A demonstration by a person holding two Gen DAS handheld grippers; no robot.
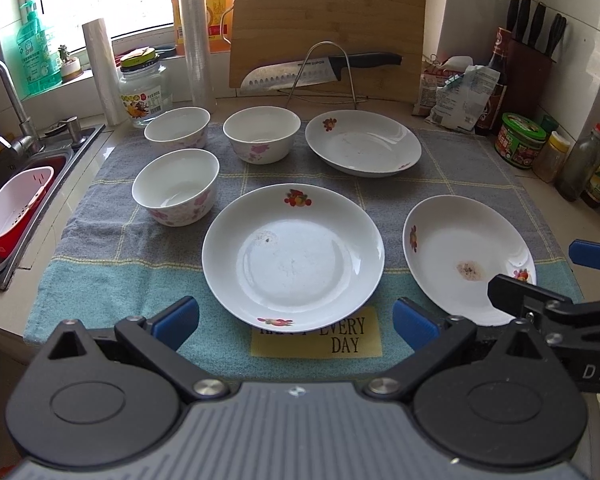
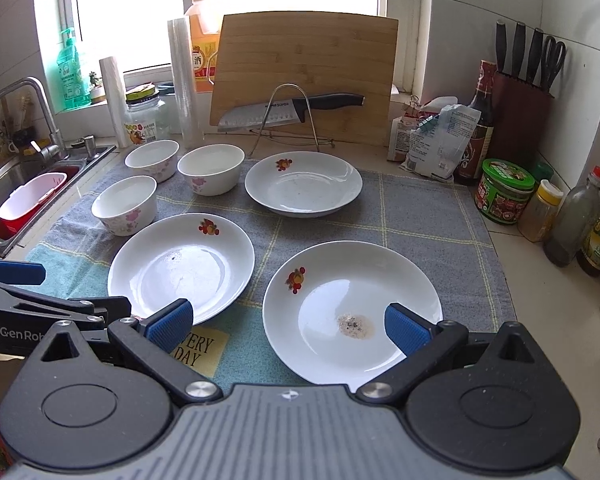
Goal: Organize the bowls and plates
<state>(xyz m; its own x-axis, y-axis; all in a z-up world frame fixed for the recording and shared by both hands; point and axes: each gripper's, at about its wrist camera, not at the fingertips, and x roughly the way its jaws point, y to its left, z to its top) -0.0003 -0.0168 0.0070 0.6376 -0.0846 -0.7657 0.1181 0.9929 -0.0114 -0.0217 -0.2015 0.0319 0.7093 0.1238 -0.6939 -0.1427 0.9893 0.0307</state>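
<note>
Blue-padded, my left gripper [image 1: 296,322] and right gripper [image 2: 288,326] are both hovering wide apart over plates [image 1: 292,254], gripping nothing.

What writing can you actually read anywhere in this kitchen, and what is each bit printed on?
"SUPOR": blade of the knife on the wire rack.
"EVERY DAY": yellow patch on the towel; the line above is hidden by a plate.
"GenRob", cut off: left gripper, seen from the right wrist.
"DAS", cut off: right gripper, seen from the left wrist.
"酒": orange jug.
Jar, bottle and packet labels: too small or blurred.
</note>
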